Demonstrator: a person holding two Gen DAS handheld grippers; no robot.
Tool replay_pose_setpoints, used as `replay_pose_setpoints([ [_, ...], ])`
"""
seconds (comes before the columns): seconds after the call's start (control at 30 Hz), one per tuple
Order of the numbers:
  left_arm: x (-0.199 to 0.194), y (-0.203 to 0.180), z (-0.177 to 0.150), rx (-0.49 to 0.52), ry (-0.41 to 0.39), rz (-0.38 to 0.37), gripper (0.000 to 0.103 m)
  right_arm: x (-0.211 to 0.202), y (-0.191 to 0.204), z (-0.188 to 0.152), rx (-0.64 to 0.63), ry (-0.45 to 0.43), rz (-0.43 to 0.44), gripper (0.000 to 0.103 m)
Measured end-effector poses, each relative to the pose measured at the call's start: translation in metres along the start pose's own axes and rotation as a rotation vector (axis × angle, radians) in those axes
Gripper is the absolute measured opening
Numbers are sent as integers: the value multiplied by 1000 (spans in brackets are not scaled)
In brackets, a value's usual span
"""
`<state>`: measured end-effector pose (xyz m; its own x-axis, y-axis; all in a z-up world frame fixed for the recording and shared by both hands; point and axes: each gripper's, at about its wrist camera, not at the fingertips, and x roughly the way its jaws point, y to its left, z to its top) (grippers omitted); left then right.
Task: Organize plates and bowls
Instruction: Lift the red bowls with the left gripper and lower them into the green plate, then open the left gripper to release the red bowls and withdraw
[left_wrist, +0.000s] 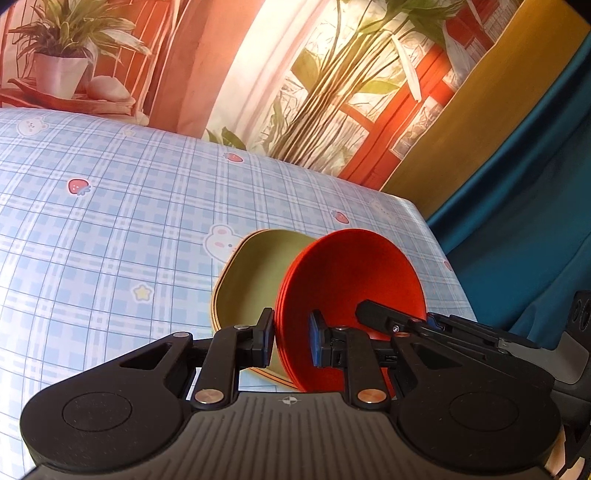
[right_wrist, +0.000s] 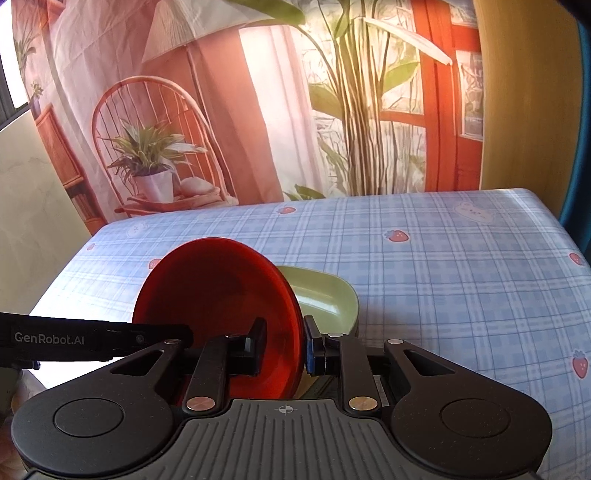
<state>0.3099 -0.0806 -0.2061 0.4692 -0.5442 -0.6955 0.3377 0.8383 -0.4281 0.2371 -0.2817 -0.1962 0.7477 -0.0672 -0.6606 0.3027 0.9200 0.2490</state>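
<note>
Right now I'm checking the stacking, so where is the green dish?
In both wrist views the green dish sits low at centre on the checked tablecloth, directly behind the tilted red bowl.

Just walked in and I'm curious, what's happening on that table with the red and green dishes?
A person is working two handheld grippers. The left gripper and the right gripper both pinch the rim of the red plate, which is tipped up on edge. The green dish sits right behind it on the checked tablecloth.

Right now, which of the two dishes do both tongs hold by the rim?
The red bowl: left tongs and right tongs pinch its rim. The green dish sits behind it, ungripped.
</note>
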Motion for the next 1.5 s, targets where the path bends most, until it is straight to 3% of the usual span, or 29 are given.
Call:
replay_pose_setpoints([
  [0.2,6,6,-1,7,12,24,21,9,-8,-12,5,27,-26,19],
  [0.43,9,6,-5,28,23,43,21,13,5,-20,-112,11,-71,22],
  [0.7,0,2,-2,52,6,68,21,5,5,-24,-86,2,-64,22],
  [1.0,-25,-12,-5,116,-30,121,25,-21,6,-22,-82,-47,-73,35],
  [1.07,-32,-15,-6,128,-40,135,42,-29,9,-23,-84,-57,-76,42],
  [1.17,-45,-23,-10,152,-68,157,53,-40,12,-24,-85,-71,-80,45],
  [1.27,-58,-30,-14,173,-88,174,62,-51,13,-25,-85,-86,-87,59],
  [1.33,-68,-33,-17,184,-105,187,70,-60,15,-27,-88,-97,-93,60],
  [1.43,-83,-37,-22,201,-130,228,88,-72,17,-30,-82,-114,-99,76],
  [1.5,-95,-40,-26,224,-160,248,92,-80,18,-32,-79,-128,-102,84],
])
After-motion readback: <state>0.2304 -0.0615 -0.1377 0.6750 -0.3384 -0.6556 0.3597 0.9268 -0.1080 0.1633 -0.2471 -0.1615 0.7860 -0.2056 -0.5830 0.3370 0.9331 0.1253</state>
